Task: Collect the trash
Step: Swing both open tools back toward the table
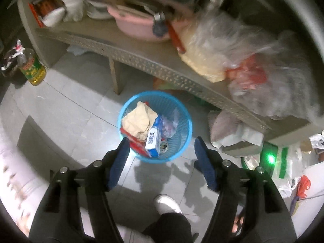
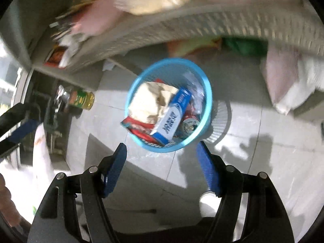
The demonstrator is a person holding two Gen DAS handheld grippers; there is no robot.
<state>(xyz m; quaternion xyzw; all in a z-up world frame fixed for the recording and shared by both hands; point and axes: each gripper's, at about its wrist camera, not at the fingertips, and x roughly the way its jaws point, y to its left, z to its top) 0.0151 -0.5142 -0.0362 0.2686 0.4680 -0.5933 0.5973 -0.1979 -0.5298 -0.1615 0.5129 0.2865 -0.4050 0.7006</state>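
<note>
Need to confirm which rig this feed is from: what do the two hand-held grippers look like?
Both match: the left hand-held gripper and the right hand-held gripper have black slotted frames with silver pivot bolts and two flat blue ribbed fingers. No cables or markings show.

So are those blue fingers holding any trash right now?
No. Both the left gripper and right gripper are open and empty above the blue basket.

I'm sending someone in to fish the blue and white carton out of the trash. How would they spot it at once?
On the tiled floor in front of the low woven shelf stands a round blue basket. Inside, the carton leans on its near wall beside crumpled tan paper. It is the only straight-edged box there, white with blue ends and dark print.
</note>
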